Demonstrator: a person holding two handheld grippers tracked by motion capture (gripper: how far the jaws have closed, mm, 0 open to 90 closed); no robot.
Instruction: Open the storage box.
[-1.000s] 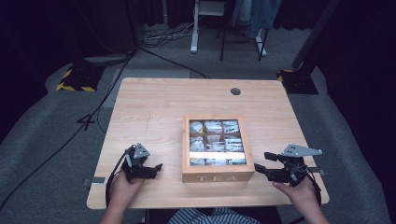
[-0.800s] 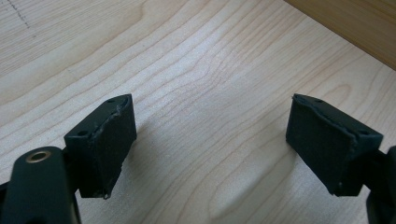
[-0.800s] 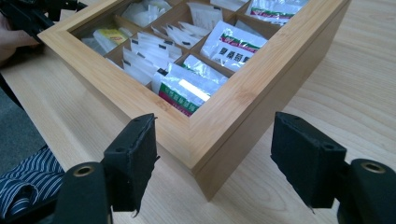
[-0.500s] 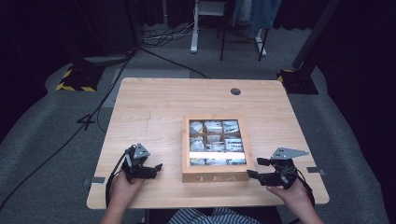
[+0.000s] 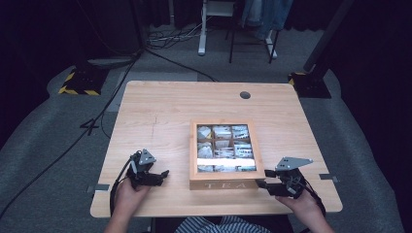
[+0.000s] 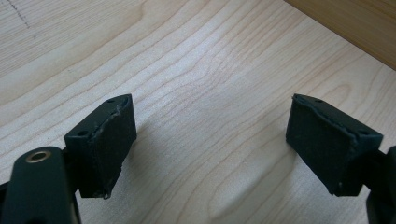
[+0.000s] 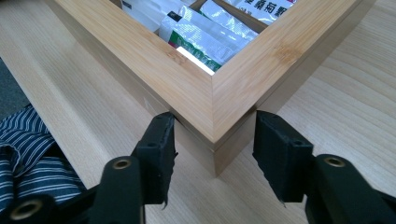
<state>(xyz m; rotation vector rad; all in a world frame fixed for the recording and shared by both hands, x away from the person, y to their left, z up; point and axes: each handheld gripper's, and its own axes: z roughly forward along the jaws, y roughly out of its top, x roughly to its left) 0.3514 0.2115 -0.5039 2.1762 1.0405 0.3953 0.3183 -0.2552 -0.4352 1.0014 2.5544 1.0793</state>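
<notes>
Right gripper [image 7: 212,140]: while set astride the near right corner of the tea box [image 5: 225,154], jaws about half open, just been closing, one pad at each face of that corner; contact with the wood not certain, the right pad seemingly a sliver off.
Right gripper, high view [image 5: 262,185]: at 4 o'clock of the box, aimed toward 9 o'clock, grey three-cornered plate on top, hand behind it at the table's near edge.
Left gripper [image 6: 210,140]: jaws wide apart, nothing between them, bare table [image 6: 196,70] below; black foam-like pads with ragged edges.
Left gripper, high view [image 5: 163,174]: at 8 o'clock of the box, well apart from it, pointing toward 3 o'clock.
Tea box, place: right of centre on the table [image 5: 160,111], near the front edge.
Tea box, axis: slightly longer front to back, running 12 to 6 o'clock; lettered "TEA" face turned to 6 o'clock, toward the person.
Tea box, contents: compartments in three columns under a clear lid panel, holding sachets [image 7: 205,37], white and green foil with print.
Tea box, material: light bamboo-like wood, square mitred corner, thin seam line just below the lid frame.
Table: pale wood grain, rounded corners, dark round hole [image 5: 245,94] at 12 o'clock.
Striped cloth [image 7: 28,154]: blue and white, below the table edge at 8 o'clock in the right gripper view.
</notes>
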